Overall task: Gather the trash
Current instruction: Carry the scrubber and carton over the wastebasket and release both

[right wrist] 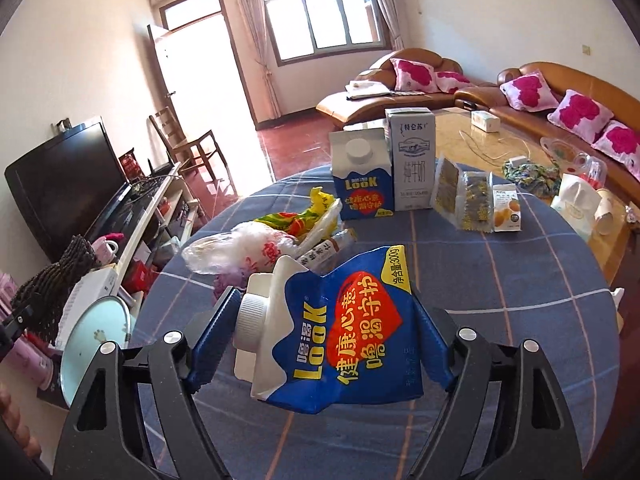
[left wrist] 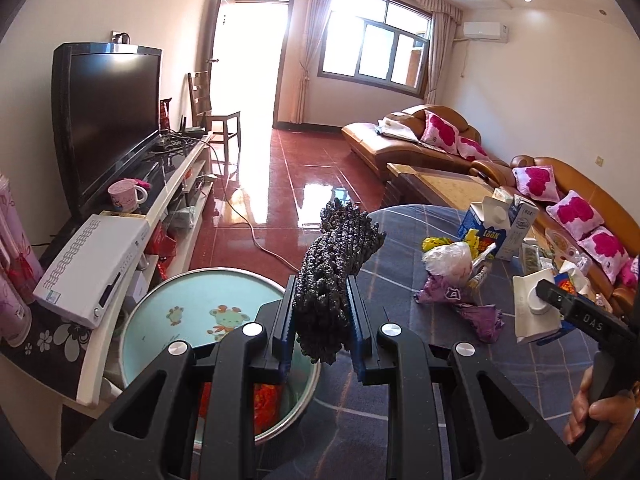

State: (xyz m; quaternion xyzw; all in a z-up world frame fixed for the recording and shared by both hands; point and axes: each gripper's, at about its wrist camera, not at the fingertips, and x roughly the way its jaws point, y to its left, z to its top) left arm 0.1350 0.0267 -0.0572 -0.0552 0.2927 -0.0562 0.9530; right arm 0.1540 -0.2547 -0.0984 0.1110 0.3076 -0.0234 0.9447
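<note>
Holding trash in both hands, the person is partway through collecting it. Nearest, the left hand-held gripper [left wrist: 320, 320] is clamped on a dark knobbly bundle [left wrist: 332, 268], poised above an open bin [left wrist: 224, 360] at seven o'clock beside the worktop [left wrist: 440, 360]. The right hand-held gripper [right wrist: 320, 332] has its jaws set wide on either side of a crushed blue carton [right wrist: 344, 332]. Farther off, at twelve o'clock, wrappers [right wrist: 280, 236] and upright cartons [right wrist: 384, 168] remain. Next, I judge, the bundle should be released over the bin, then the carton carried across.

Blue-and-white carton [right wrist: 340, 328], plaid tablecloth [right wrist: 500, 280]
</note>
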